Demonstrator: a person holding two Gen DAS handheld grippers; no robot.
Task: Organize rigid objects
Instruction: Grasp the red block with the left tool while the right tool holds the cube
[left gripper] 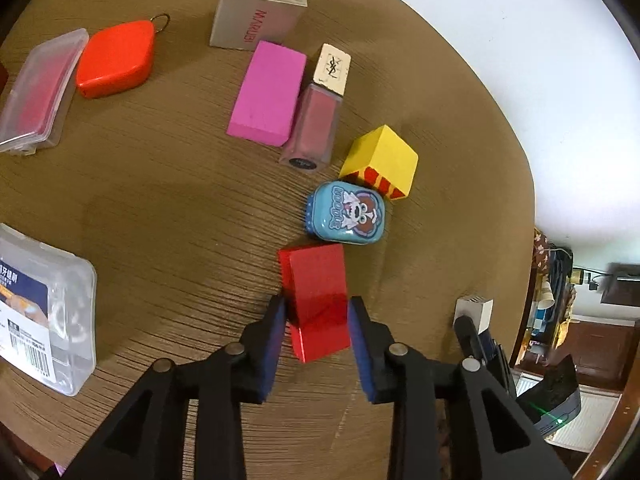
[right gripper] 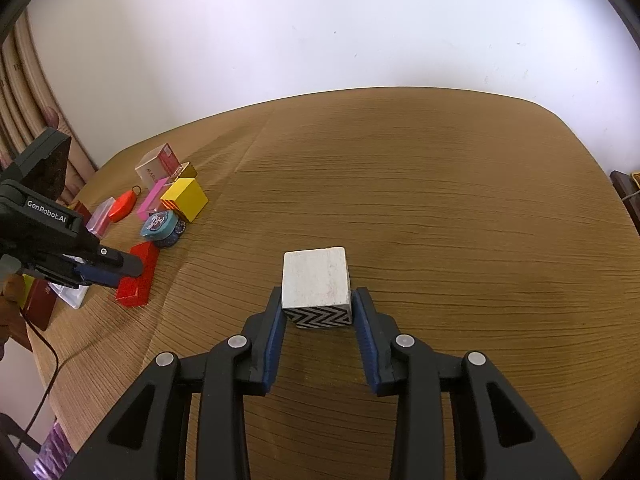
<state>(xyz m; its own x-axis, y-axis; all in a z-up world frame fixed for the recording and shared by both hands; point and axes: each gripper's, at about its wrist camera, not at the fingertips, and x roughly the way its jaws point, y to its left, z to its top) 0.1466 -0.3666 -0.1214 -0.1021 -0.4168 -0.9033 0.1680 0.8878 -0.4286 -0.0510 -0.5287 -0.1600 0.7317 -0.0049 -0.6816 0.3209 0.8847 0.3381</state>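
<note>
My left gripper [left gripper: 317,309] is shut on a red block [left gripper: 318,300], which rests on the brown table [left gripper: 160,184] just below a blue cartoon tin [left gripper: 347,213]. Behind the tin stand a yellow cube [left gripper: 382,162], a lip gloss tube [left gripper: 316,114], a pink block [left gripper: 269,94] and a grey box [left gripper: 258,4]. My right gripper [right gripper: 319,300] is shut on a white cube with a zigzag side [right gripper: 316,286], on the table's middle. The left gripper [right gripper: 120,268] with the red block [right gripper: 138,280] shows at the left of the right wrist view.
An orange case with a ring [left gripper: 116,58] and a clear box with red contents [left gripper: 38,92] lie at the far left. A clear plastic packet [left gripper: 44,312] lies at the near left. The table edge [left gripper: 516,168] curves along the right.
</note>
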